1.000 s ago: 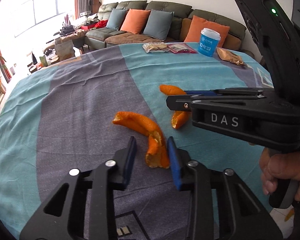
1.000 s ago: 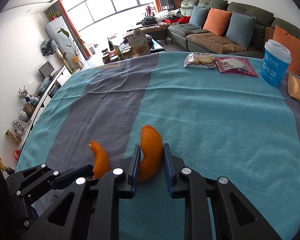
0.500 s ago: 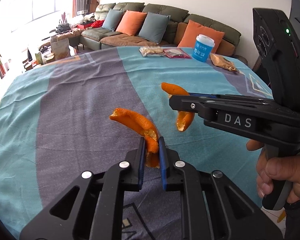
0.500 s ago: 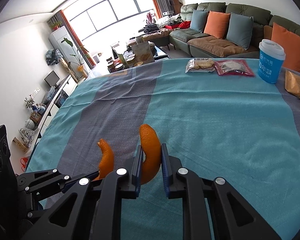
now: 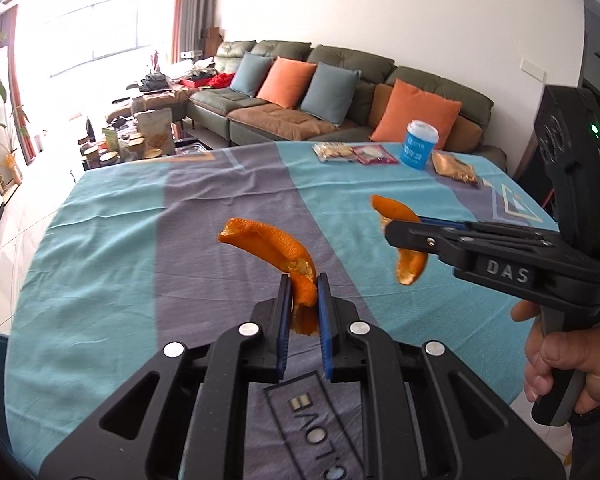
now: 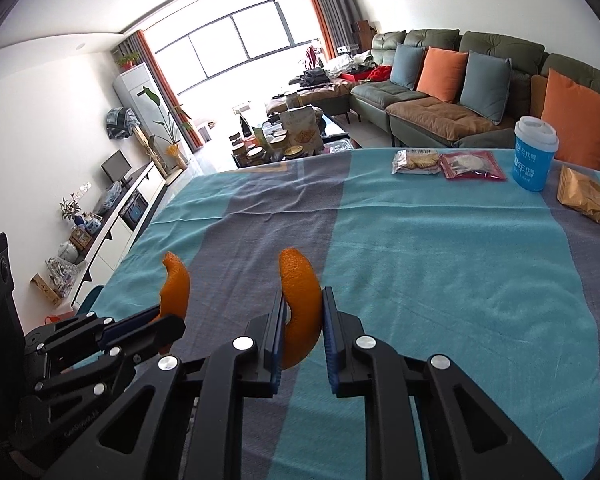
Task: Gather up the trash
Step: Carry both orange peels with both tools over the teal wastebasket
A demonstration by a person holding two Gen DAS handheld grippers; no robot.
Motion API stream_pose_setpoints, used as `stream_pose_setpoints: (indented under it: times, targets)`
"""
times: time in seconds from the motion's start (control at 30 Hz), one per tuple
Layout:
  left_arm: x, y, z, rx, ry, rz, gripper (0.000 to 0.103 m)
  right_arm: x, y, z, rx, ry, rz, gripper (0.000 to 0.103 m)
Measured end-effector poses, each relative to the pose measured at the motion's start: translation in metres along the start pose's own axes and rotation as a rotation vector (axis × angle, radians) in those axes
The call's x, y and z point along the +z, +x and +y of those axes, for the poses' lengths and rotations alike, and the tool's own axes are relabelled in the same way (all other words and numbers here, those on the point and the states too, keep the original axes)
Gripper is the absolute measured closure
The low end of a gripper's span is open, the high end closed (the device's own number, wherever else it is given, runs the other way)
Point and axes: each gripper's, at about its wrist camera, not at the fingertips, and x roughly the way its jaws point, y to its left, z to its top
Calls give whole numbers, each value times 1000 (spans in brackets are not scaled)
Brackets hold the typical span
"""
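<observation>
Surroundings: a blue paper cup (image 6: 535, 155) with a white lid stood at the far edge of the table (image 6: 440, 248), between a red-edged snack packet (image 6: 473, 165) and a golden-brown crinkled packet (image 6: 586, 196); a clear biscuit packet (image 6: 416, 162) lay just beside the red one; a green sofa (image 6: 452, 92) with orange and grey-blue cushions ran behind
Obstructions: nothing lay between either pair of tongs and the far packets
Surface: a woven cloth in teal and grey bands, lightly creased
Left peel (image 5: 278, 250): a curved strip, bright orange and pebbled outside, paler and ragged at the lower end
Right peel (image 6: 302, 304): a thick crescent, glossy orange rind
Left gripper (image 5: 304, 292): blue-padded fingers closed on the lower end of the left peel, the rest arching up and leftward, clear of the cloth
Right gripper (image 6: 303, 312): fingers clamped on the middle of the right peel, its tip rising above them, held off the table
Relative position: the two tongs hung side by side, near each other, above the near part of the cloth
</observation>
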Motion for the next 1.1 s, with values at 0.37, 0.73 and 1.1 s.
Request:
stream_pose_setpoints:
  times: [0.37,0.73,1.1]
  targets:
    - [-13,-60,26,53,-48,-90,90,-11,-34,53,33,-87,-51,88]
    - [-39,-121,61,131,-122,-159,90,-22,-54,115,100,-185,-75,88]
    - [-84,-181,117,258,-238,-190,90,-37,-50,183,191,-300,-50,87]
